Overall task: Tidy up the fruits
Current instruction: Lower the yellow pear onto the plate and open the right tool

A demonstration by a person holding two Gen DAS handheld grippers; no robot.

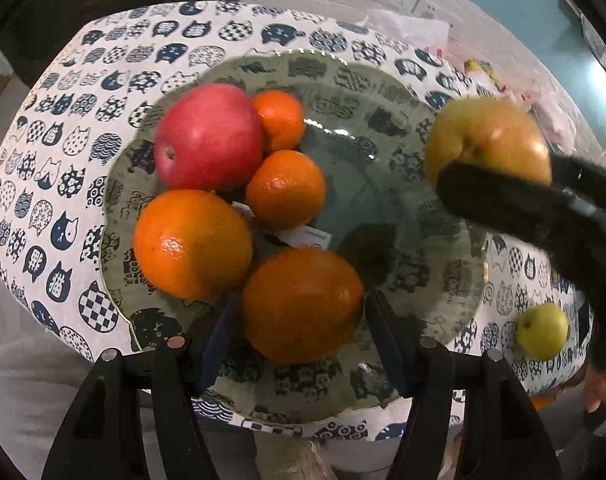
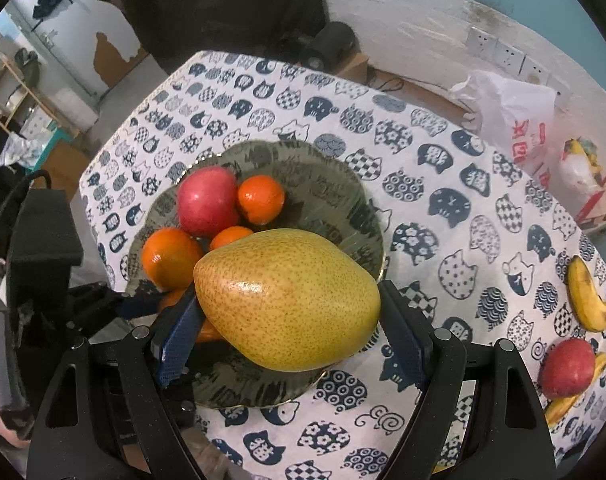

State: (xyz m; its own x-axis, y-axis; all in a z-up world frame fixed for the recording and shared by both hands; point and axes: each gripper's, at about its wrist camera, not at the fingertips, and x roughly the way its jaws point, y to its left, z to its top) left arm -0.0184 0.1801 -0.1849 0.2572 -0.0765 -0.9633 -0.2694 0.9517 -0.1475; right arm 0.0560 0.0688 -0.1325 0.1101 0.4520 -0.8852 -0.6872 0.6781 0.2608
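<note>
A glass plate (image 1: 383, 184) (image 2: 335, 200) lies on the cat-print cloth. It holds a red apple (image 1: 209, 136) (image 2: 207, 202), two small tangerines (image 1: 281, 120) (image 1: 285, 188) and an orange (image 1: 191, 244) (image 2: 171, 258). My left gripper (image 1: 301, 320) is shut on another orange (image 1: 303, 304) just above the plate's near side. My right gripper (image 2: 287, 320) is shut on a yellow-green pear (image 2: 287, 300) (image 1: 487, 140) and holds it over the plate's right rim.
A small green apple (image 1: 541, 332) lies on the cloth to the right of the plate. A banana (image 2: 587, 296) and a red apple (image 2: 569, 368) lie at the cloth's right edge. Plastic bags (image 2: 511, 116) sit behind the table.
</note>
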